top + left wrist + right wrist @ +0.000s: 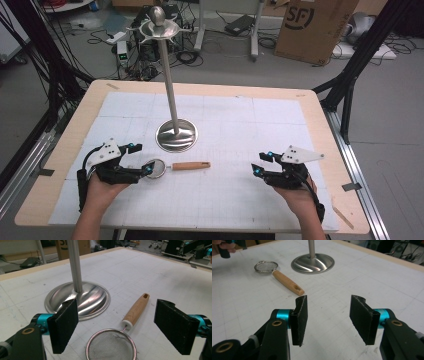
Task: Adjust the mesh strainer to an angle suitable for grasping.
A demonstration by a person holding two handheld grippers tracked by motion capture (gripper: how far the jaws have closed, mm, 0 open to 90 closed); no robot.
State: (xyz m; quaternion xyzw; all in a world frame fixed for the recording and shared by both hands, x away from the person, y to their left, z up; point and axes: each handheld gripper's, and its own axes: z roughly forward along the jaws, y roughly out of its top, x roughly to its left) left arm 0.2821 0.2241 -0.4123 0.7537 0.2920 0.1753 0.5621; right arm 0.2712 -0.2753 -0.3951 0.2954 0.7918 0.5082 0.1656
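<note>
From above, the strainer point(159, 168) is seen lying flat below the stand point(176, 135), its handle pointing at the right gripper point(260, 164). In the left gripper view, the left gripper point(116, 325) is held spread wide around the mesh bowl, seemingly ready to grip. In the right gripper view, empty parted jaws are aimed at the handle point(287, 283)

Your right tool point(328, 315) hangs over the white gridded surface point(362, 277) with its black jaws apart and nothing between them. Ahead of the left jaw, just beyond its tip, lies the strainer point(277, 272), its wooden handle end nearest you and its mesh bowl farther off to the left. Beyond that stands the stand's round steel base point(312, 263), well ahead of the tool. Far ahead at the upper left, your other hand point(225, 247) grips something dark.
</note>
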